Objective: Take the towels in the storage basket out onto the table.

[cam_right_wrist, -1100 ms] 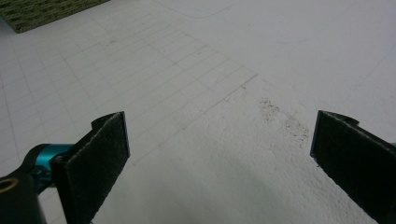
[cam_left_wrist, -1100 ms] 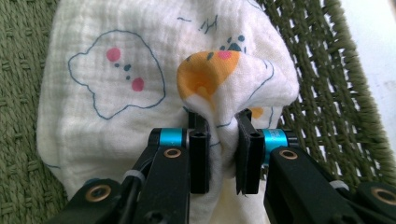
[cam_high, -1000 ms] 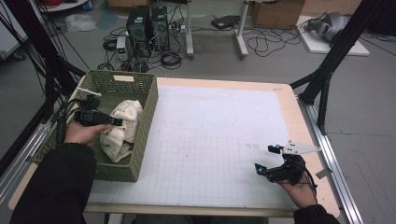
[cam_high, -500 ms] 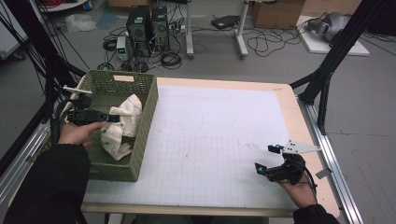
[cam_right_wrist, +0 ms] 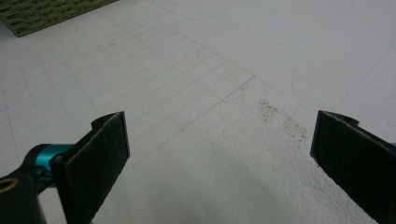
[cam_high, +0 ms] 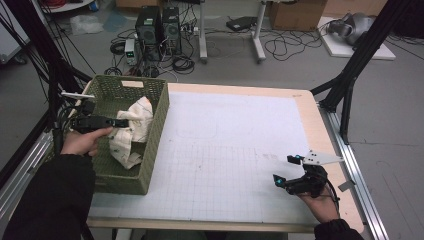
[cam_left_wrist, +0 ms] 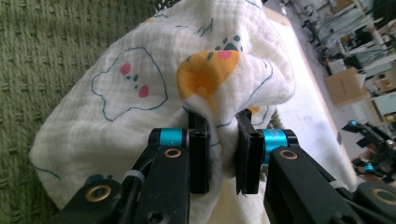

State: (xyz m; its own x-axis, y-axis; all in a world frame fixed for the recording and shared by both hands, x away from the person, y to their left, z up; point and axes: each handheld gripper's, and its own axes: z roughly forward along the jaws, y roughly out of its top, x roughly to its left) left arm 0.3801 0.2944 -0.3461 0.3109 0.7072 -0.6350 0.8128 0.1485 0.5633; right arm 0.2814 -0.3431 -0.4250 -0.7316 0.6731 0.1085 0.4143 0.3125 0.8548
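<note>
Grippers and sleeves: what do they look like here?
Both the left gripper and the right gripper are black, with flat black padded jaws and teal metal collars. A grey three-cornered plate tops the right one. Both sleeves are black.

Green basket (cam_high: 150,150) on gridded table (cam_high: 230,150)

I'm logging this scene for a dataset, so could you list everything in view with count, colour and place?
Basket: one, green woven, on the table's left edge.
Cloth: one, white with cartoon prints, in the basket, a fold pinched by the left gripper.
Mat: one, white with grid lines, covering the table.
Table: one, pale wood rim.
Computer towers: two, black, on the floor beyond the table.
Left gripper: one, black with blue, over the basket.
Right gripper: one, black, open, low over the mat's right side.
</note>
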